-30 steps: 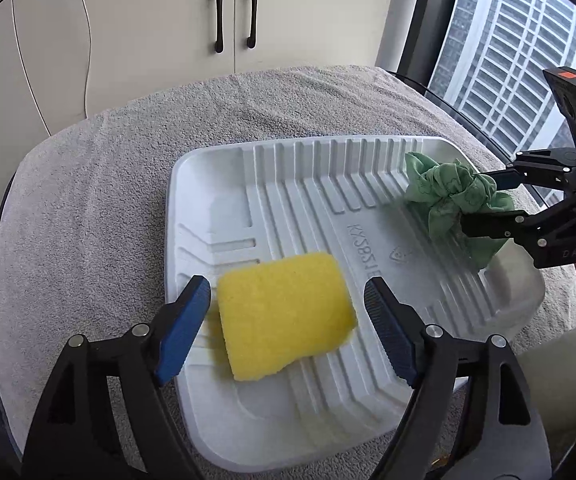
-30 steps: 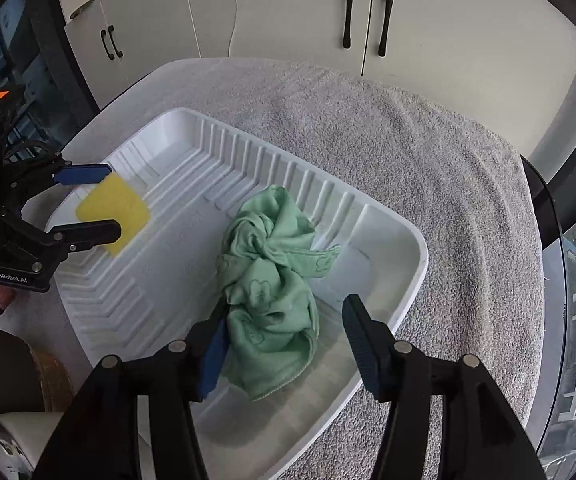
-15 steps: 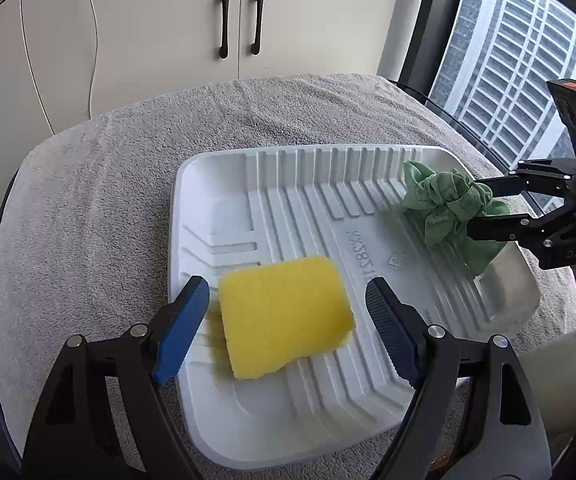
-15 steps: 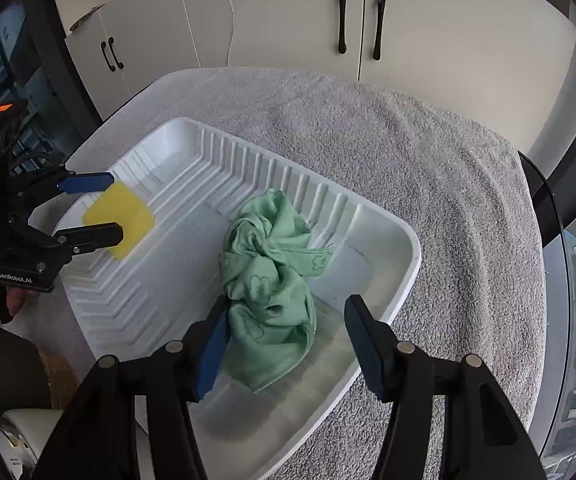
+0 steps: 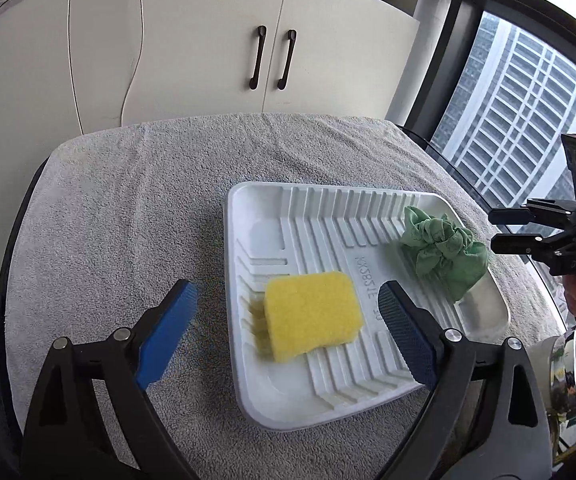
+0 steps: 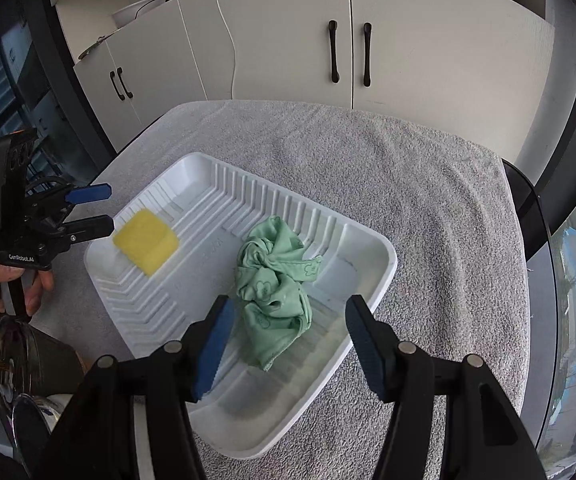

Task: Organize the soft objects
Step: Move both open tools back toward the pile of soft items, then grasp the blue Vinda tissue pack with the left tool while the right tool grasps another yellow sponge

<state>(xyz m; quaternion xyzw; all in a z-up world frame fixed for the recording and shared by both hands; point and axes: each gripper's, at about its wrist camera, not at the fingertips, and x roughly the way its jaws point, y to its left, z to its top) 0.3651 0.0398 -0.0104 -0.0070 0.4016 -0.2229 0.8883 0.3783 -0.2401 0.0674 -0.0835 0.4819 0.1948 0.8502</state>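
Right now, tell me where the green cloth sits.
The green cloth lies crumpled inside the white tray, just ahead of the open right tool, apart from the yellow sponge.

Soft daylight, sharp centre, heavy fisheye warp at edges.
Both views bright & even; light comes from the window (image 5: 519, 128) on the right in left wrist view, sky top-right blown out. White tray (image 5: 248, 216) shows mild sheen, no hard glare; sponge (image 5: 311, 316) throws a faint soft shadow to its left. Cupboard doors (image 6: 367, 40) bow w/ lens curve. Frame corners go black (vignette). Near fingers (image 6: 212, 344) slightly soft; bottom-left of right wrist view dark & murky.
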